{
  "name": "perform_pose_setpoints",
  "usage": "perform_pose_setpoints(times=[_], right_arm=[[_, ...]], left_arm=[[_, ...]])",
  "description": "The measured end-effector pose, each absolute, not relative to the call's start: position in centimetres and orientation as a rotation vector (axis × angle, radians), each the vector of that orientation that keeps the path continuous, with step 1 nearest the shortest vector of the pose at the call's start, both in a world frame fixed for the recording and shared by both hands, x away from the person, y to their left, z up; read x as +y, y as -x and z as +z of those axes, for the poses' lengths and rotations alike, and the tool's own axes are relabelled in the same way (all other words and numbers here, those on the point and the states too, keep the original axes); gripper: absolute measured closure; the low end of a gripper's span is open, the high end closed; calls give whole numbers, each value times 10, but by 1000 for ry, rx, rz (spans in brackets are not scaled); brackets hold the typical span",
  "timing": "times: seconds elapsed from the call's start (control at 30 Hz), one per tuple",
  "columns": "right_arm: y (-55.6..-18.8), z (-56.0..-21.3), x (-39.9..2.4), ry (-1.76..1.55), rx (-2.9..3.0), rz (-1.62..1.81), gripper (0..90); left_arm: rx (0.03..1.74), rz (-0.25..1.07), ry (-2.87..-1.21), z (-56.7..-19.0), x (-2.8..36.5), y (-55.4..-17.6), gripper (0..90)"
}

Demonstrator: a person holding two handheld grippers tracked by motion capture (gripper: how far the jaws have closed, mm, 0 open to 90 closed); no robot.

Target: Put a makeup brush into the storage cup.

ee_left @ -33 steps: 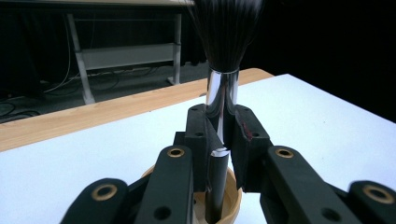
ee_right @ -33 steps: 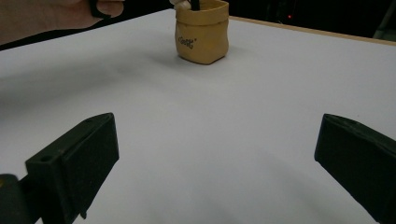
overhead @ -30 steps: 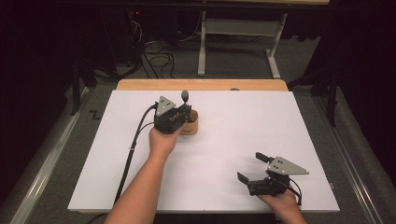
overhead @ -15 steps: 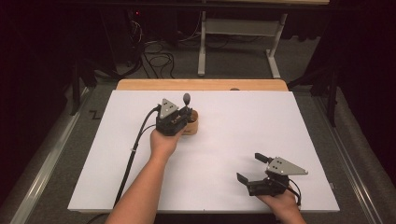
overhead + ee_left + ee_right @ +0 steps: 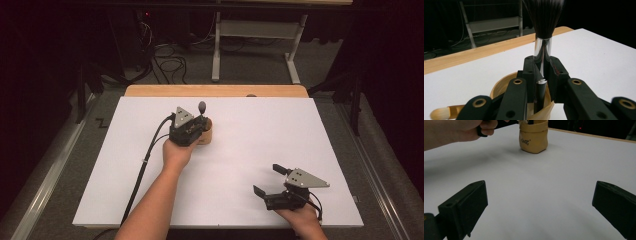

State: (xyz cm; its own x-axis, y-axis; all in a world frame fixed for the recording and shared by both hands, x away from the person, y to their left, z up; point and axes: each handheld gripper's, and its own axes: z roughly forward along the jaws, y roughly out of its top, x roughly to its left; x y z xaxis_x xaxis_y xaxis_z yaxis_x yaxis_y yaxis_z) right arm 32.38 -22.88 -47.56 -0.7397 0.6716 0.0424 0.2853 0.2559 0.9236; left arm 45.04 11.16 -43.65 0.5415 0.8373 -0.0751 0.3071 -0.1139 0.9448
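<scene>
Left gripper [image 5: 541, 75]: jaws clamped on upright makeup brush [image 5: 543, 47], tan pouch [image 5: 499, 87] directly beneath. Right gripper [image 5: 540, 205]: jaws wide, bare white table [image 5: 549, 195] between.

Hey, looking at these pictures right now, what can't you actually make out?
- Brush tip: cut off by the top edge in the left gripper view.
- Brush handle's lower end: hidden inside the tan pouch, behind the left gripper.
- Print on the pouch: too small to read in the right gripper view.
- Pouch top: cut off by the upper edge there.
- Right gripper: jaw tips blurred in its own view.
</scene>
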Motion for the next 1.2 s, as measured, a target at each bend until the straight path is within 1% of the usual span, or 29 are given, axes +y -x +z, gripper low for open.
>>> perform_pose_setpoints(times=[0.13, 0.2, 0.23, 0.27, 0.43, 0.87, 1.2], right_arm=[[-324, -476, -229, -872, 2178, 1482, 8], [-324, -476, -228, -873, 2174, 1483, 8], [-324, -476, -228, -875, 2173, 1480, 8], [-324, -476, -228, -876, 2175, 1478, 9], [-324, -476, -228, -873, 2175, 1480, 10], [-324, -476, -228, -881, 2178, 1480, 10], [-323, -476, -227, -880, 2184, 1476, 10]], left_arm=[[973, 595, -1682, -438, 109, -451, 770], [974, 589, -1681, -438, 109, -451, 680], [973, 574, -1675, -438, 109, -451, 680], [972, 568, -1674, -438, 110, -451, 555], [979, 573, -1661, -437, 110, -451, 396], [987, 586, -1647, -431, 115, -448, 291], [981, 578, -1653, -429, 117, -446, 288]])
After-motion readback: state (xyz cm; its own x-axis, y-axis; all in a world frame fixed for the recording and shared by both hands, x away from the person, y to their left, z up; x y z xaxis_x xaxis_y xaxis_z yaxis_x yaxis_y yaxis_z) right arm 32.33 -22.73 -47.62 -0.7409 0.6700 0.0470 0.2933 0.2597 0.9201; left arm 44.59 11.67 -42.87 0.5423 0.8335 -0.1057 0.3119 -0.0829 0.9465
